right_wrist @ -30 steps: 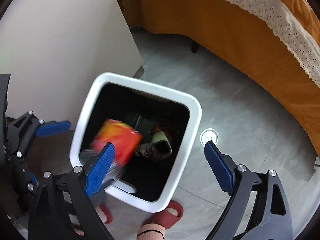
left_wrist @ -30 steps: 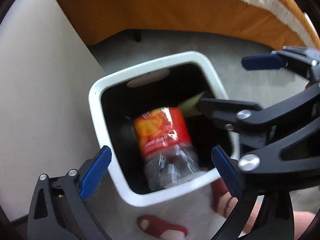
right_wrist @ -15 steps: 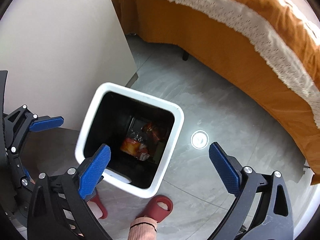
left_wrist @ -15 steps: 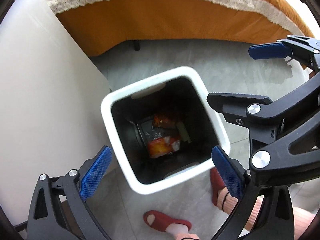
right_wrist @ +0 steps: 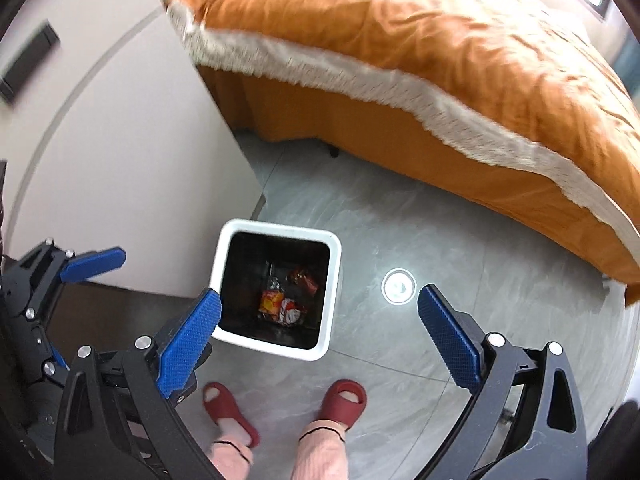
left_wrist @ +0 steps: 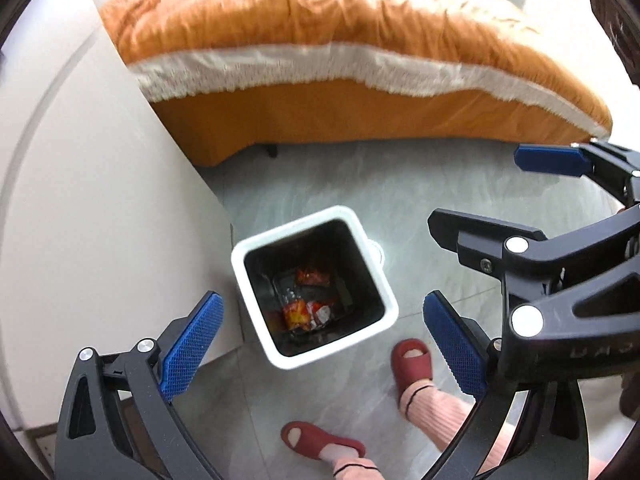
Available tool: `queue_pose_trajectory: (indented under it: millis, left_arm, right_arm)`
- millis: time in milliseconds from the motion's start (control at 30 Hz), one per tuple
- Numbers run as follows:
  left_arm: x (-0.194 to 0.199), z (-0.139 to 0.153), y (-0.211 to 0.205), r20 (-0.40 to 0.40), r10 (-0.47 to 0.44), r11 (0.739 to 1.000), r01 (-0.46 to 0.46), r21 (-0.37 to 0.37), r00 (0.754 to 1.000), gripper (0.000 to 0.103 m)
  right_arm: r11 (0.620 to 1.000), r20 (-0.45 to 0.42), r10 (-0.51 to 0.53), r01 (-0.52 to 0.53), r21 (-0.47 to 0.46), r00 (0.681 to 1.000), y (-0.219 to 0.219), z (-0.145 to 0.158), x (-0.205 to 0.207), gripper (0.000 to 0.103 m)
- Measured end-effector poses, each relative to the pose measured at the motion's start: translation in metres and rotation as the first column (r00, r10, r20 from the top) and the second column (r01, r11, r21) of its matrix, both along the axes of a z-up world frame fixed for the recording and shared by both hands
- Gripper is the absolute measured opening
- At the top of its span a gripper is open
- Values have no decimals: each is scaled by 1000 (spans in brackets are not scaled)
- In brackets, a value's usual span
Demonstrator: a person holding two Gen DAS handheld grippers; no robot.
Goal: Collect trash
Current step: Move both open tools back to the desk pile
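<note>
A white square trash bin (left_wrist: 256, 245) with a black inside stands on the grey floor; it also shows in the right wrist view (right_wrist: 334, 248). A plastic bottle with a red and orange label (left_wrist: 298, 314) lies at its bottom with other wrappers (right_wrist: 304, 278); the bottle shows in the right wrist view (right_wrist: 272, 300). My left gripper (left_wrist: 320, 344) is open and empty, high above the bin. My right gripper (right_wrist: 320, 336) is open and empty, also high above it.
An orange bed (left_wrist: 320, 40) with a white lace trim fills the back. A white cabinet (left_wrist: 80, 200) stands left of the bin. The person's feet in red slippers (right_wrist: 344, 400) stand in front of it. A round floor drain (right_wrist: 398, 286) lies right of the bin.
The bottle dropped from above the bin's mouth to its bottom. Both grippers rose well away from the bin, which now looks much smaller.
</note>
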State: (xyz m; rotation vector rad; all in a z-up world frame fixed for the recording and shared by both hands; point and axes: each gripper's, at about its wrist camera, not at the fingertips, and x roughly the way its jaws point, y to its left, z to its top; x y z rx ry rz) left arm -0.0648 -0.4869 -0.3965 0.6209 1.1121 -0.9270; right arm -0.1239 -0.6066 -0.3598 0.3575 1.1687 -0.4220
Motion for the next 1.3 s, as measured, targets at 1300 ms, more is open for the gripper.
queue_pose_trajectory:
  millis: [1300]
  left_arm:
    - [90,303,349,289,673,737,-588,-332,681,98]
  right_arm:
    - [905,418,414,-415,-94,808,272,293,112,98]
